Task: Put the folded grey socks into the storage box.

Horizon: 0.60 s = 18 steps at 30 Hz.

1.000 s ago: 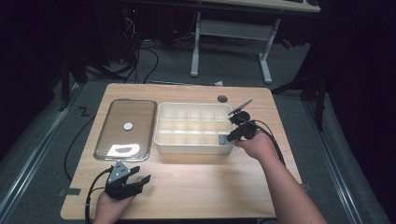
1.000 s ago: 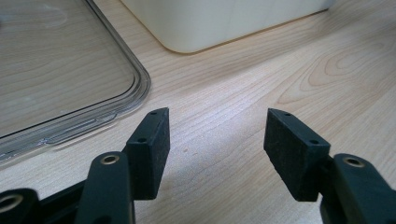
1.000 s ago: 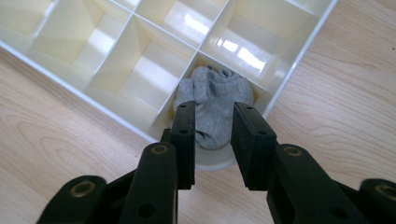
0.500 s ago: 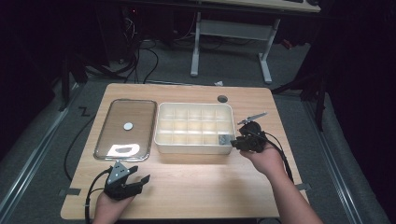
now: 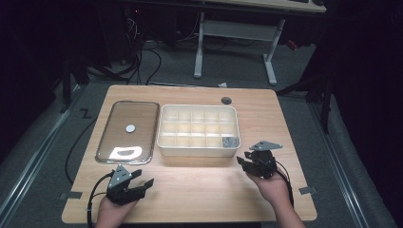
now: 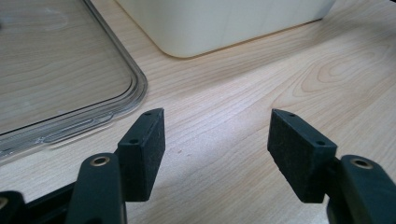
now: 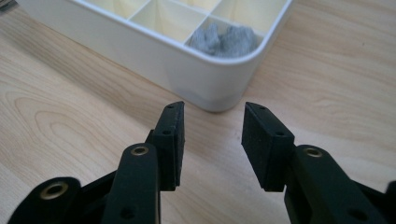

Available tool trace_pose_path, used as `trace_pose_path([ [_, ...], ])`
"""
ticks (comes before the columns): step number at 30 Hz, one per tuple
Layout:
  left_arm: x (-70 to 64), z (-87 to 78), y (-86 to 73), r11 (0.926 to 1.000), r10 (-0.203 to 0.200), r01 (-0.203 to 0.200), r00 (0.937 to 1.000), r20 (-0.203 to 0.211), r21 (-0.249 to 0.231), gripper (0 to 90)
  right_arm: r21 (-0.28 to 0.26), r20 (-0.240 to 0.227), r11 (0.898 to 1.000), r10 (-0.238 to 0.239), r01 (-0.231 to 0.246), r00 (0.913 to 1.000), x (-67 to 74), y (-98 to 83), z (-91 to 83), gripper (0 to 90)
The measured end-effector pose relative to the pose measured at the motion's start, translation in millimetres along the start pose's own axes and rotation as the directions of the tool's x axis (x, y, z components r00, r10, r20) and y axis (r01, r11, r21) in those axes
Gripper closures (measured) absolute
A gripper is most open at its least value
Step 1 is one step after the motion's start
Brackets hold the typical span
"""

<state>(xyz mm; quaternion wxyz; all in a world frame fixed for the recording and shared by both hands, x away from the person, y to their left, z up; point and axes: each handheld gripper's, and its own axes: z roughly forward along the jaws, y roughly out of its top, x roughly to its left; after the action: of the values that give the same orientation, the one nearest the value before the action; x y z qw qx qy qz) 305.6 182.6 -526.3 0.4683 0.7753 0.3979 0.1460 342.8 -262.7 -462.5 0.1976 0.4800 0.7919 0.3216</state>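
A: Surface?
B: Light wood table (image 5: 199,190), dark room w/ cables behind.

A: Grippers, relative to the box?
B: Left gripper (image 5: 142,183) near front edge, well apart from the white compartment box (image 5: 198,148), jaws spread wide, nothing btwn. Right gripper (image 5: 243,162) just beside box's front-right corner, jaws parted, empty.

A: Contents?
B: Grey lumps (image 7: 225,39) in the front-right compartment.

A: Farther off?
B: Clear lid (image 5: 128,130) flat, just left of box.

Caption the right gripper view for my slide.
Open right gripper facing the divided box's corner compartment holding grey lumps.
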Motion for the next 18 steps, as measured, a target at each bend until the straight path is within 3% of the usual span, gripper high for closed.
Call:
trace_pose_path([
  [4,-2.5,-0.1,-0.5,0.9997,0.008,-0.007,0.9998,0.016,-0.022,37.7,-0.043,0.010,0.999,0.010,-0.009,0.9999,5.4,-22.6,3.0,57.7],
  [7,-3.9,0.1,-1.0,0.9994,0.011,-0.011,0.9996,0.026,-0.033,37.8,-0.086,0.048,0.996,0.018,-0.014,0.9987,13.9,-37.5,3.6,56.3],
  [12,-6.8,-4.4,-0.3,0.9974,0.007,-0.006,0.9999,0.011,-0.072,37.9,-0.177,0.045,0.982,0.078,-0.069,0.9959,29.7,-61.1,2.4,55.7],
  [13,-6.9,-5.3,-0.7,0.9972,0.005,-0.005,0.9999,0.009,-0.074,37.9,-0.195,0.026,0.977,0.096,-0.089,0.9951,32.2,-66.8,2.1,55.4],
  [14,-7.0,-5.8,-0.9,0.9973,0.003,-0.002,1.0000,0.009,-0.074,37.9,-0.183,0.009,0.978,0.101,-0.098,0.9948,34.8,-69.6,1.8,55.6],
  [16,-6.7,-6.1,-1.0,0.9973,0.002,-0.002,1.0000,0.000,-0.074,37.9,-0.174,0.019,0.984,0.042,-0.038,0.9989,38.9,-68.4,-1.6,56.9],
  [18,-5.1,-5.6,-0.8,0.9974,-0.004,0.004,1.0000,-0.006,-0.073,37.8,-0.184,0.018,0.982,0.047,-0.043,0.9987,35.0,-66.9,-3.9,56.2],
])
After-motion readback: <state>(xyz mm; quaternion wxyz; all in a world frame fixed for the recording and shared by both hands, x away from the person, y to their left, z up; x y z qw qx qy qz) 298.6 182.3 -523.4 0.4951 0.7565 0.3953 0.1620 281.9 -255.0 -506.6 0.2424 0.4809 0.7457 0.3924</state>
